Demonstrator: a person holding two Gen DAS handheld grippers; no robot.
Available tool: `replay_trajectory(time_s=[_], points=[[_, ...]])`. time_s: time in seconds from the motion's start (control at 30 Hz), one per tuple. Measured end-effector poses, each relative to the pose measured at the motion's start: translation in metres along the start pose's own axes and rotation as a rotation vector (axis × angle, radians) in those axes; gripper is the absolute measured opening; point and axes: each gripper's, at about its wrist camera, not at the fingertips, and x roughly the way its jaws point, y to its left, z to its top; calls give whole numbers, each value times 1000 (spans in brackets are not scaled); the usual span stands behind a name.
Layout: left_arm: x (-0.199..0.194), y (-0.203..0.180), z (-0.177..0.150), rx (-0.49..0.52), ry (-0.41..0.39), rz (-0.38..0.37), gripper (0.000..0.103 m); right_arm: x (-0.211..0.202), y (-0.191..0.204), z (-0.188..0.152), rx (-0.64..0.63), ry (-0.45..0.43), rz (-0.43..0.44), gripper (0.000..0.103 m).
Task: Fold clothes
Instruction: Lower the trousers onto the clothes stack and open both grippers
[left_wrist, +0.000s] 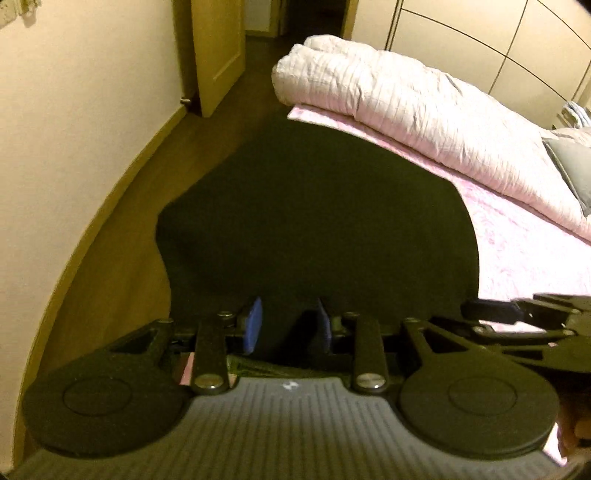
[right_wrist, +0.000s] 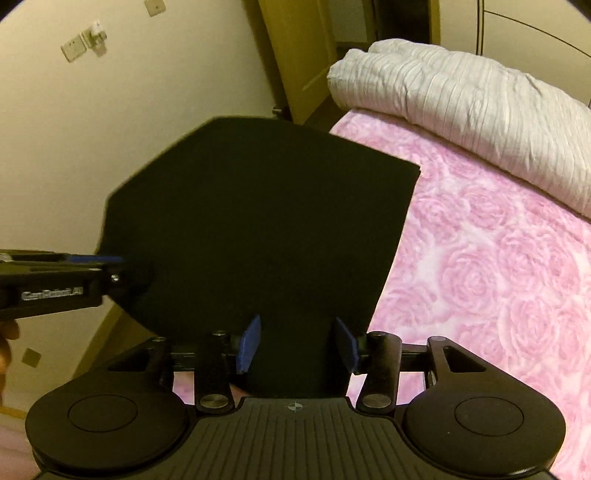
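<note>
Right wrist view: black garment (right_wrist: 258, 221) clamped between both tongs, left tongs (left_wrist: 286, 325) and right tongs (right_wrist: 297, 343).

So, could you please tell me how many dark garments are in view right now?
1: the black garment hangs between both tongs, over the edge of the pink bed. Others may be hidden behind it.

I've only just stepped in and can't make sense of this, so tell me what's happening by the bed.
A person is folding a black garment with a handheld claw in each hand. The left claw and the right claw each have the dark cloth between their blue pads, though whether the pads press on it cannot be told. The garment hangs spread beyond them, over the edge of the pink rose-patterned bedspread. A rolled white duvet lies further up the bed.
</note>
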Motion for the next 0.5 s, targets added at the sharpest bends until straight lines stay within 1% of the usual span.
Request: replay_trajectory(time_s=[0.1,0.13,0.2,0.33,0.43,0.47,0.5], points=[[-18,-6,-2,4,-27,28,32,-19,-1,-5,54,-8,34,50],[-24,-9,-3,8,-35,39,32,-23,0,-7,64,-8,30,50],[-37,-15,-6,14,-52,58,38,-33,0,-11,85,-9,22,51],[-62,-28,-13,15,-88,91,44,-55,6,-18,73,-40,-27,53],[-80,-37,-23,-3,-116,107,53,-75,15,-21,38,-71,-69,53],[-87,-40,-26,-7,-127,114,58,-81,17,-23,24,-81,-86,54],[-93,-45,-29,-1,-148,123,60,-88,20,-24,11,-96,-96,54]])
